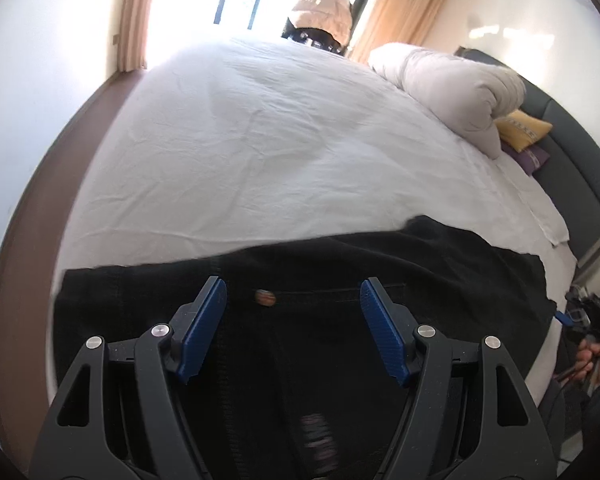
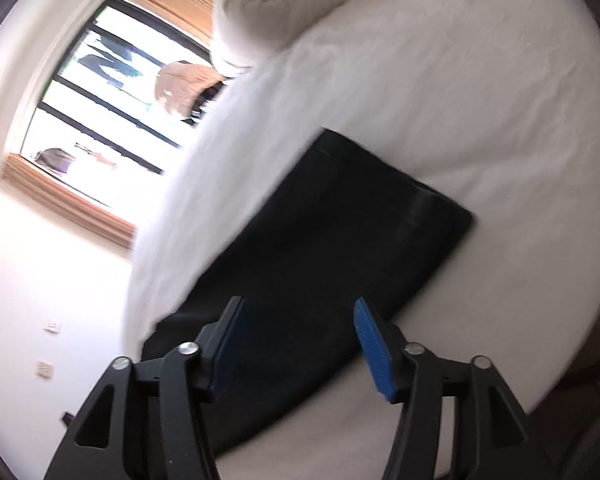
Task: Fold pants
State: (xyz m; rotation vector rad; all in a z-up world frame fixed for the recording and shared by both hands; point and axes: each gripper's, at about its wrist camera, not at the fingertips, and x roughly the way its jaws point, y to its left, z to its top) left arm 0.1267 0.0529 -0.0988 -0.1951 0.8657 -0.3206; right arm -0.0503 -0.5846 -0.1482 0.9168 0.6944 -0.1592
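Black pants (image 1: 380, 280) lie flat on the white bed (image 1: 240, 140), with a copper waist button (image 1: 265, 297) facing up and a worn ripped patch (image 1: 320, 436) lower down. My left gripper (image 1: 293, 282) hovers open just above the waist area, and nothing is between its blue pads (image 1: 204, 328). In the right wrist view the pants (image 2: 340, 220) run as a long dark strip across the sheet (image 2: 480, 100). My right gripper (image 2: 299, 301) stands open over their near end, holding nothing. That view is blurred by motion. The right gripper (image 1: 588, 312) and the hand holding it also show at the bed's right edge.
A rolled grey-white duvet (image 1: 460, 88) lies at the head of the bed beside a yellow pillow (image 1: 524, 130) and a purple one (image 1: 534, 158). A dark headboard (image 1: 580, 160) runs along the right. A window (image 2: 100, 100), orange curtains (image 1: 400, 8) and a beige padded jacket (image 1: 324, 8) stand beyond the bed.
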